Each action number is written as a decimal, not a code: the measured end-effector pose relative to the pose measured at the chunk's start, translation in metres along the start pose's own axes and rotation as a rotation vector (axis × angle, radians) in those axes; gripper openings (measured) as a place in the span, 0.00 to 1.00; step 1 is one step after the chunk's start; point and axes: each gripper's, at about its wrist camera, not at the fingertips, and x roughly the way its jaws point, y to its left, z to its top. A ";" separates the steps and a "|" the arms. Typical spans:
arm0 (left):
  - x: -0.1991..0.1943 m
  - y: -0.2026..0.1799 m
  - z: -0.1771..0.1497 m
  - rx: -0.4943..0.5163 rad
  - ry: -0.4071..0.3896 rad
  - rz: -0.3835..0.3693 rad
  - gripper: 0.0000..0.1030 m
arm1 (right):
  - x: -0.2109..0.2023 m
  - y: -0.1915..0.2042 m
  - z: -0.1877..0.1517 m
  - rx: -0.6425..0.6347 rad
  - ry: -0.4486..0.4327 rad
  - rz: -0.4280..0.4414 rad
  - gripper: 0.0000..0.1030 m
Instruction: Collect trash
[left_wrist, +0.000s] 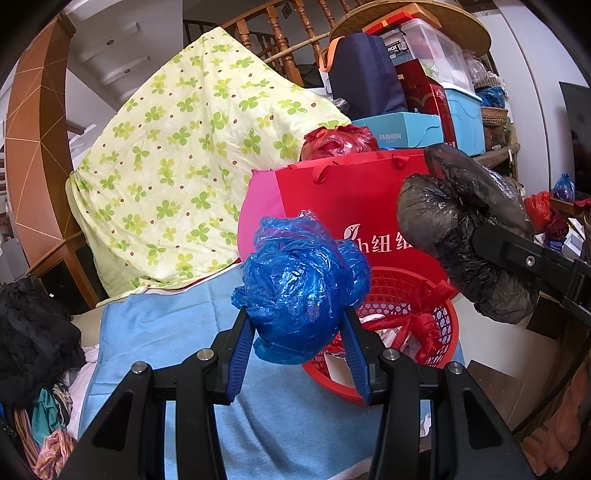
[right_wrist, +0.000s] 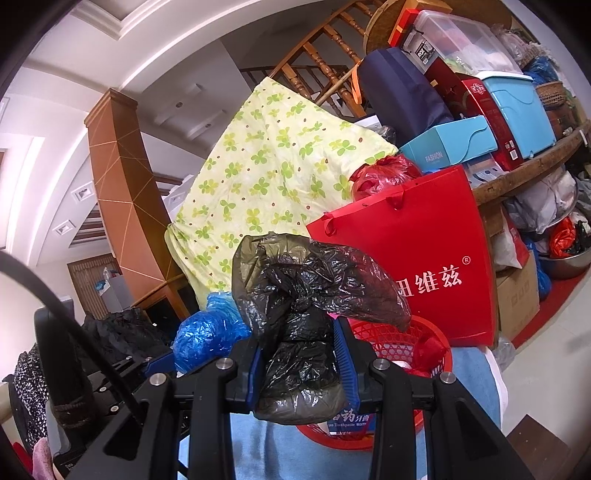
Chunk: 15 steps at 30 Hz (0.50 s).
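My left gripper (left_wrist: 295, 317) is shut on a crumpled blue plastic bag (left_wrist: 301, 284) and holds it in the air just left of a red mesh basket (left_wrist: 406, 295). My right gripper (right_wrist: 301, 343) is shut on a tied black plastic bag (right_wrist: 310, 314), held above the basket (right_wrist: 399, 343). The black bag also shows in the left wrist view (left_wrist: 465, 229) at the right, and the blue bag shows in the right wrist view (right_wrist: 207, 332) at the left. The basket holds red plastic and paper scraps.
A red paper shopping bag (left_wrist: 343, 206) stands behind the basket on a light blue cloth (left_wrist: 166, 332). A green-patterned quilt (left_wrist: 177, 177) rises behind. Boxes and bins (left_wrist: 436, 103) are stacked at the back right. Dark clothes (left_wrist: 33, 332) lie left.
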 end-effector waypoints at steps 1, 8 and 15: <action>0.000 0.000 0.000 -0.001 0.001 -0.002 0.48 | 0.000 0.001 0.000 -0.001 -0.001 -0.002 0.37; 0.003 -0.001 -0.004 0.001 0.009 -0.009 0.48 | 0.001 -0.002 -0.001 0.004 0.001 -0.005 0.37; 0.008 -0.002 -0.007 0.010 0.017 -0.013 0.48 | 0.001 -0.004 -0.005 0.023 0.003 -0.012 0.37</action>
